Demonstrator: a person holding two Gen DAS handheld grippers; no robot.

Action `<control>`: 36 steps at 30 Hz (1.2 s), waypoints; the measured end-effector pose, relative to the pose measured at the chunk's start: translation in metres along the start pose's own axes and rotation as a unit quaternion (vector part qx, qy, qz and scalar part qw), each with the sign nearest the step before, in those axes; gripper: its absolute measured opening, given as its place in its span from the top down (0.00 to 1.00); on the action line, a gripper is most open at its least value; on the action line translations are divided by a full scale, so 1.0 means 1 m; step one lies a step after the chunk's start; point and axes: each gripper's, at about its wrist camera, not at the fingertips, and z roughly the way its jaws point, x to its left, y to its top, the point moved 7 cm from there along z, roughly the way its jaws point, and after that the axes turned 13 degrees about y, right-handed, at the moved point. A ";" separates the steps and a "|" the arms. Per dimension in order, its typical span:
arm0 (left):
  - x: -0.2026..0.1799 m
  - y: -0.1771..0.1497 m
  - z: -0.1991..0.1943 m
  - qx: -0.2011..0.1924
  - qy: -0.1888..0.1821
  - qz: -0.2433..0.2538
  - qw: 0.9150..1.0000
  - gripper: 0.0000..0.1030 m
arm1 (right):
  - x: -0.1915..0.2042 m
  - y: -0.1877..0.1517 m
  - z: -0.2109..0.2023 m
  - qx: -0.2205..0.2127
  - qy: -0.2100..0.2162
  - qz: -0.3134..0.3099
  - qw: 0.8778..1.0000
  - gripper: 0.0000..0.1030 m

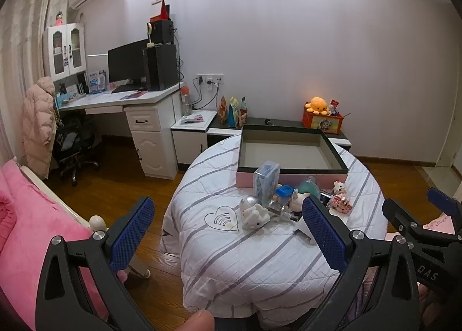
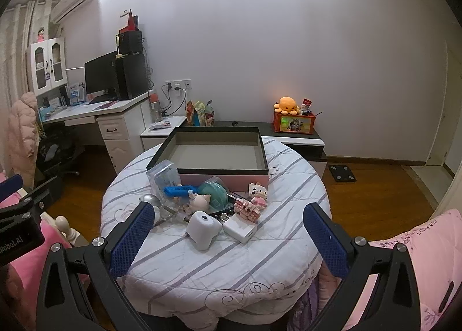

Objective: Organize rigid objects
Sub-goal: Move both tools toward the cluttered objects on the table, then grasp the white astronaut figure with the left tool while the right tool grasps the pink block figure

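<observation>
Tools level above table [image 2: 202, 273], left tool [image 1: 228, 233] and right tool [image 2: 228, 233] spread wide

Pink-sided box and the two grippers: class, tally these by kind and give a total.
Open box, nothing inside: 1
Left gripper, open and holding nothing: 1
Right gripper, open and holding nothing: 1
Total: 3
</observation>
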 end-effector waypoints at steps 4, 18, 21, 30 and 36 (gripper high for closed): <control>0.000 0.000 0.000 0.000 0.001 0.000 1.000 0.00 | 0.001 0.000 0.001 0.001 0.003 -0.001 1.000 0.00; -0.006 -0.016 0.024 0.020 -0.011 0.006 1.000 0.00 | -0.009 -0.006 0.016 0.016 0.004 0.007 1.000 0.00; -0.011 -0.024 0.037 0.033 -0.016 0.008 0.999 0.00 | -0.014 -0.010 0.023 0.025 0.003 0.011 1.000 0.00; -0.031 -0.045 0.087 0.070 -0.024 0.014 0.997 0.00 | -0.035 -0.024 0.060 0.062 -0.002 0.027 0.998 0.00; -0.043 -0.061 0.128 0.104 -0.029 0.014 0.994 0.00 | -0.050 -0.035 0.089 0.091 -0.009 0.036 0.995 0.00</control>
